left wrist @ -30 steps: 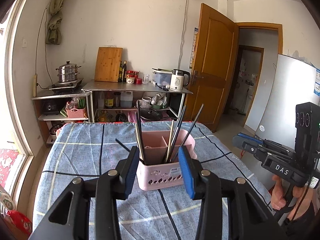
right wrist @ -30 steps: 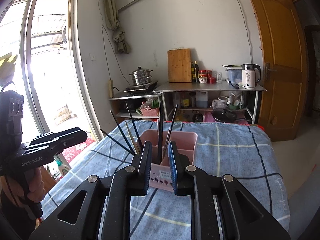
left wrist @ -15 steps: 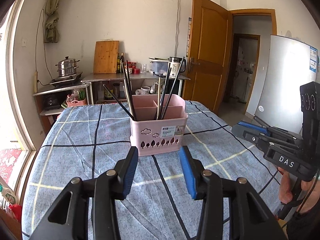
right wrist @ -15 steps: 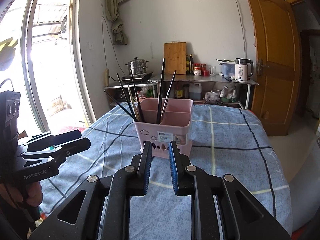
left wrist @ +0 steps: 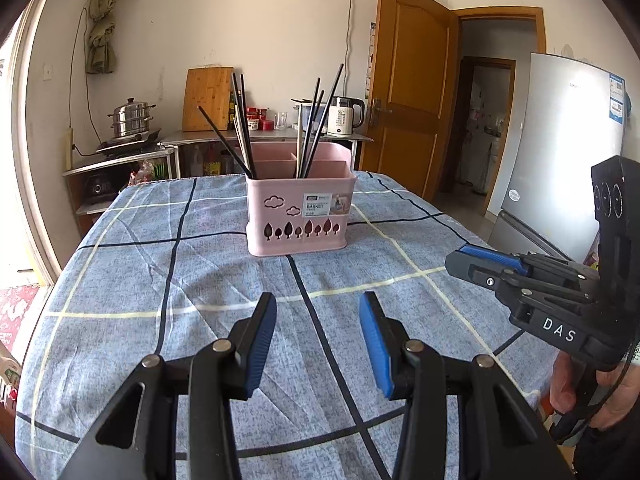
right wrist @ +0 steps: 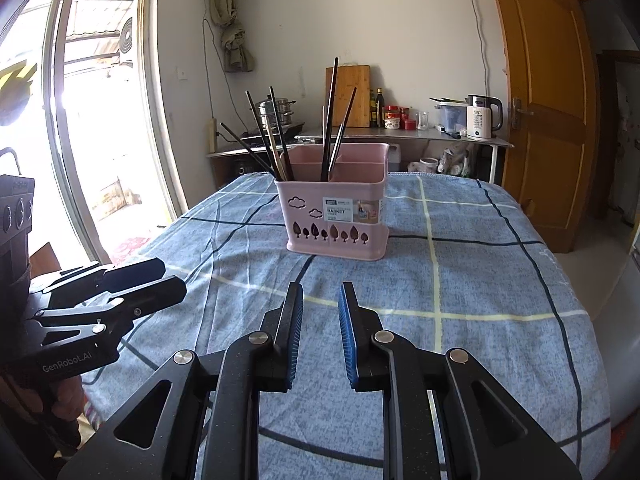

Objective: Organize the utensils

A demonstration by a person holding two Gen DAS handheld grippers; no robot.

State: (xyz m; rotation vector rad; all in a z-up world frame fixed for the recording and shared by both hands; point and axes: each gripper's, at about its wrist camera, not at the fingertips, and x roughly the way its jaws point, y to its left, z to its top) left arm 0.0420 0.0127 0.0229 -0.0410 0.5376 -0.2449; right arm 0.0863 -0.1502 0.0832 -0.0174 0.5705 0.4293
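Note:
A pink utensil basket (left wrist: 300, 208) stands upright on the blue checked tablecloth (left wrist: 160, 280); it also shows in the right wrist view (right wrist: 338, 216). Several dark chopsticks (left wrist: 240, 128) lean out of its left and middle compartments, seen again in the right wrist view (right wrist: 330, 120). My left gripper (left wrist: 318, 340) is open and empty, low over the cloth, well short of the basket. My right gripper (right wrist: 319, 328) is open with a narrower gap and empty, also short of the basket. Each gripper shows from the side in the other's view, the right one (left wrist: 480, 258) and the left one (right wrist: 160, 280).
A steel counter (left wrist: 264, 134) behind the table holds a cutting board (left wrist: 206, 98), bottles and a kettle (left wrist: 344, 116). A steamer pot (left wrist: 130, 118) sits on a stove at the left. A wooden door (left wrist: 408, 96) and fridge (left wrist: 560, 152) are to the right. A window (right wrist: 92, 128) is on the left.
Both grippers have pulled back from the basket, which now stands farther off. The right gripper's gap has widened slightly. The chopsticks stay in the basket.

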